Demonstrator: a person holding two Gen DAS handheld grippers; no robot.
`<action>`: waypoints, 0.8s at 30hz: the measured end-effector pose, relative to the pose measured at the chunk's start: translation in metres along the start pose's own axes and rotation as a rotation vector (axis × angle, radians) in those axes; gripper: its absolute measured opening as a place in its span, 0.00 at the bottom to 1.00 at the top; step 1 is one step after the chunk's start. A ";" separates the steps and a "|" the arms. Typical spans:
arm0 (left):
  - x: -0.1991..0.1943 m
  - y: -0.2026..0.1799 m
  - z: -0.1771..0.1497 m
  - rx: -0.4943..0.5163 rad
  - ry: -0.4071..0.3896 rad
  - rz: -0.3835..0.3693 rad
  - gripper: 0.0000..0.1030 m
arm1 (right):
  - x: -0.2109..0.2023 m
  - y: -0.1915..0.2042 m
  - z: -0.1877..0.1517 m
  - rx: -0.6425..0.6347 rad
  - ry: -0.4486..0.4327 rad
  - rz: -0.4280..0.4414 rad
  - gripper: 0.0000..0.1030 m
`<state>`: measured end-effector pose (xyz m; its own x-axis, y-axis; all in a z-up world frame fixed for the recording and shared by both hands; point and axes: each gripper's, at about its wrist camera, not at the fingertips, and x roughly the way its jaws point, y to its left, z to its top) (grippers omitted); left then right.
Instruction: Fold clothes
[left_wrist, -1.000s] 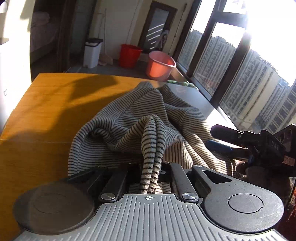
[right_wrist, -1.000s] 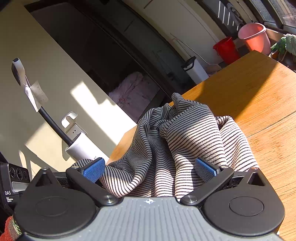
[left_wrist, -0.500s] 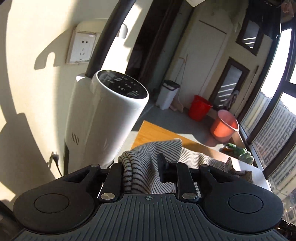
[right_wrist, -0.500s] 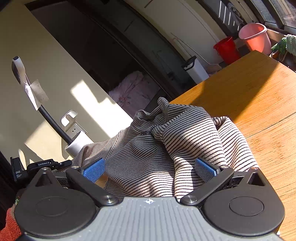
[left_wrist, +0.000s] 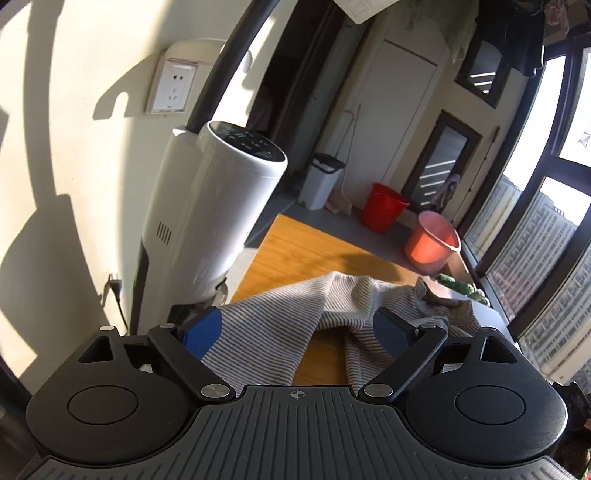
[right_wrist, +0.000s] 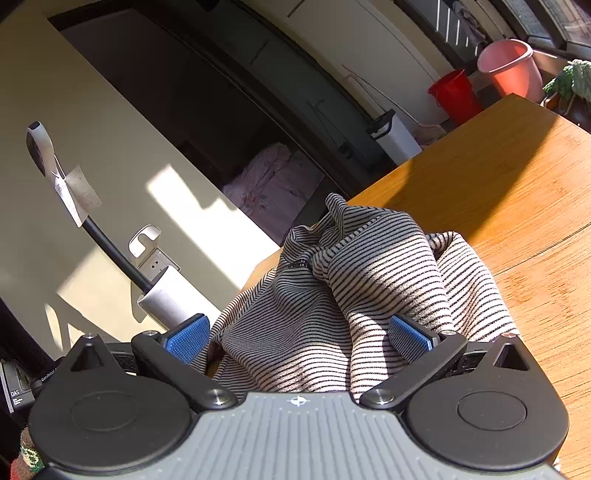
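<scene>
The striped top (left_wrist: 280, 325) lies in a crumpled heap on the wooden table (left_wrist: 295, 243), right in front of both claws, near the table's corner beside the wall. From the left gripper (left_wrist: 299, 328) the cloth starts just between the two blue pads (left_wrist: 201, 332) and spreads away to the right, toward the window side, so its long way seems to run across the view from left to right. The left gripper's jaws are opening wide; a flap of the top sits between them, but the pads do not press on it, so it has hold of nothing. The right gripper (right_wrist: 299, 338) is wide apart too, with a big bunch of the top (right_wrist: 369, 288) humped up between its pads (right_wrist: 410, 338); the cloth may brush the pads, but it does not look pinched. Both claws are about as near to the cloth as each other. I think the next move needs each claw to find an edge or a corner, and none is easy to pick out in this heap. Counting things: one striped top, one table, two grippers, one white fan tower (left_wrist: 218, 214), one white bin (left_wrist: 321, 181), and two buckets, a red one (left_wrist: 384, 210) and a pink one (left_wrist: 432, 243).
</scene>
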<state>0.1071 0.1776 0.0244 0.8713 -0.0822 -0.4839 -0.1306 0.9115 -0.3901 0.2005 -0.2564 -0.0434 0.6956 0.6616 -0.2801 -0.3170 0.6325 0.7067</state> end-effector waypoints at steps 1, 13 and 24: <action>-0.001 -0.004 -0.007 -0.016 -0.014 -0.017 0.91 | 0.001 0.000 0.000 0.001 0.000 0.001 1.00; 0.028 -0.051 -0.071 0.100 -0.140 -0.053 0.95 | 0.001 0.000 0.000 0.001 -0.002 0.002 1.00; 0.031 -0.028 -0.079 0.011 -0.170 -0.075 1.00 | 0.001 0.002 0.000 -0.001 -0.004 -0.001 1.00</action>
<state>0.0999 0.1175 -0.0416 0.9460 -0.0820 -0.3136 -0.0573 0.9099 -0.4109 0.2001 -0.2543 -0.0422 0.6985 0.6592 -0.2785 -0.3167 0.6338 0.7057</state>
